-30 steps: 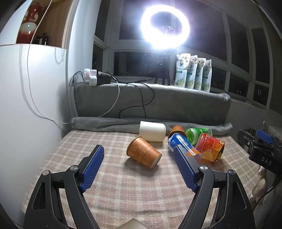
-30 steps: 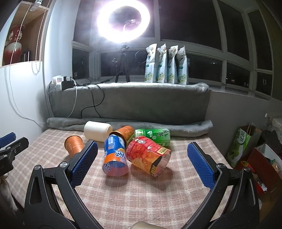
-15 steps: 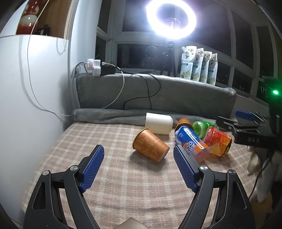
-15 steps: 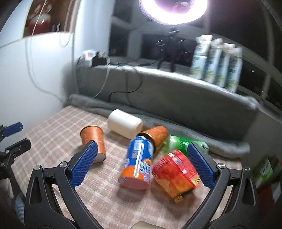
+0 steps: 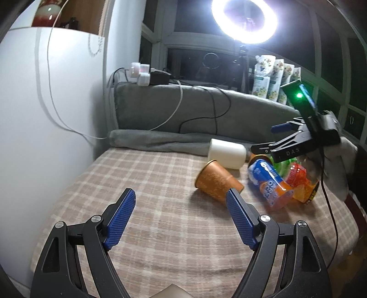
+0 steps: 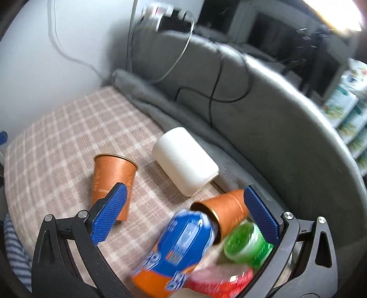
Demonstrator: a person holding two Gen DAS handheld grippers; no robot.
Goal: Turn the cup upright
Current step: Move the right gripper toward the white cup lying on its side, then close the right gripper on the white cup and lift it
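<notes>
Several cups lie on their sides on the checked cloth [image 5: 160,206]. An orange paper cup [image 5: 216,181] [image 6: 112,181] lies nearest the left gripper. A white cup [image 5: 226,153] [image 6: 185,160] lies behind it. A second orange cup [image 6: 226,212] lies by a blue-orange cup [image 5: 268,183] [image 6: 181,247], a green cup [image 6: 246,243] and a red cup [image 5: 302,183]. My left gripper [image 5: 181,215] is open and empty, in front of the first orange cup. My right gripper [image 6: 183,213] [image 5: 296,146] is open and empty, hovering over the cluster.
A grey cushion [image 5: 206,114] with cables and a power strip [image 5: 146,75] runs along the back. A white wall [image 5: 45,114] bounds the left. A ring light [image 5: 244,20] and several pouches [image 5: 273,78] stand behind. The cloth's right edge drops off.
My right gripper has swung forward and down over the cup cluster, tilting left. My left gripper has turned left, so the cups sit further right in its view. No cup has moved.
</notes>
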